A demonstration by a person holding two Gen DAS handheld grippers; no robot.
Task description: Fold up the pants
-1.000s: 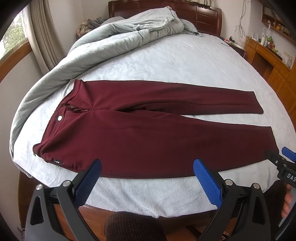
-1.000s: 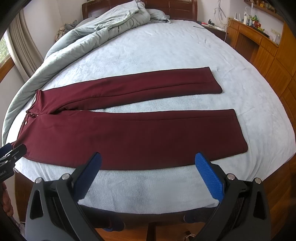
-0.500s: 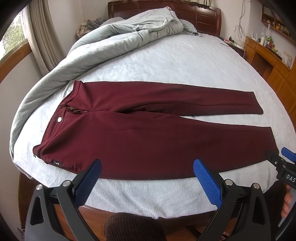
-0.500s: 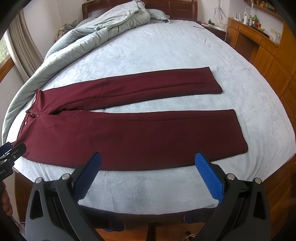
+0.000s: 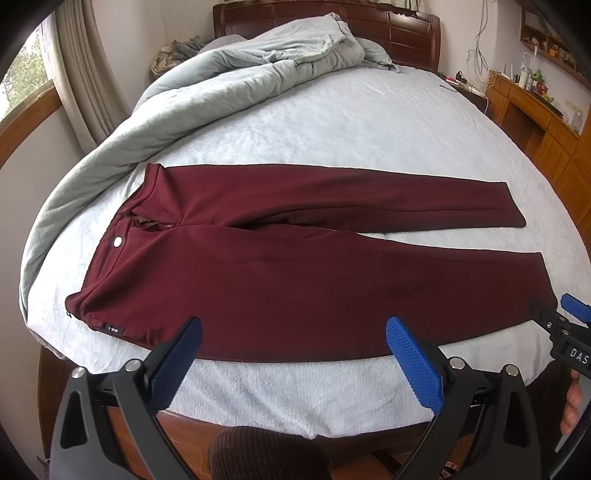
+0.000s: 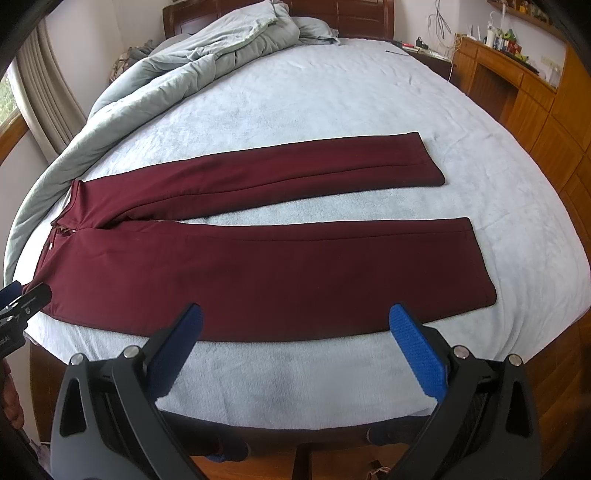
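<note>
- Pale blue bed (image 5: 332, 122) with a dark wooden headboard (image 5: 369, 29) at the far end; a grey duvet (image 5: 221, 81) is bunched along its far left.
- Maroon pants (image 5: 295, 280) lie flat across the bed's near half, waistband left, legs spread apart toward the right.
- Left claw (image 5: 293, 349) hangs wide open above the near leg's edge, holding nothing.
- Right claw (image 6: 295, 341) is likewise spread, empty, over the same near hem.

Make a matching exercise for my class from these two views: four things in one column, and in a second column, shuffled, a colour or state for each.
Things
1. pants
2. duvet
3. left gripper
4. headboard

States
A. dark wood
B. open, holding nothing
C. maroon, laid flat
D. grey, bunched up

Pairs: 1-C, 2-D, 3-B, 4-A
</note>
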